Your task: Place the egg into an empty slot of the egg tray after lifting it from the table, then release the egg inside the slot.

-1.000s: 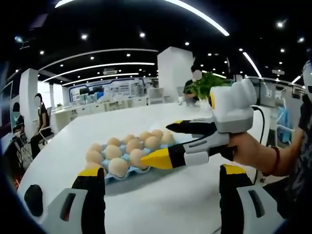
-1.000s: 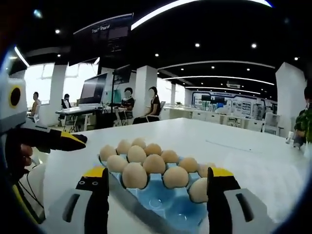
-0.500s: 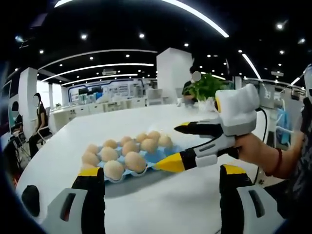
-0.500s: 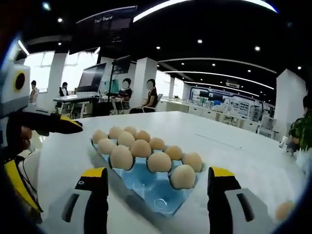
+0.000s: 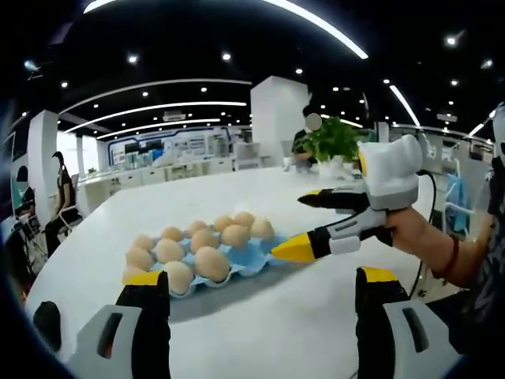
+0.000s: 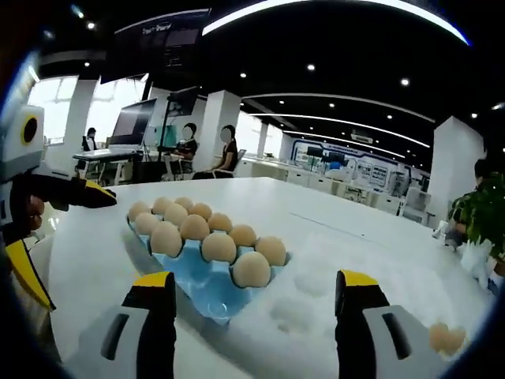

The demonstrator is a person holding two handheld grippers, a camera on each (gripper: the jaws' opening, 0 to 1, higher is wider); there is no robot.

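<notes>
Yellow-tipped black fingers (image 5: 301,248); red wristband (image 5: 449,257); black cable (image 5: 421,229).

room: open office | ceiling (image 5: 197,31): dark, strip lights | pillar (image 5: 278,118): white

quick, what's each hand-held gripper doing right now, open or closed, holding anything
Left hand-held gripper: open, holding nothing.
Right hand-held gripper: open, holding nothing.

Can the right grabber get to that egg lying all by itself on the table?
Probably yes. The loose egg lies on the bare white table, off to one side of the open right grabber, with nothing between them. The grabber would first have to swing away from the blue egg tray.
</notes>
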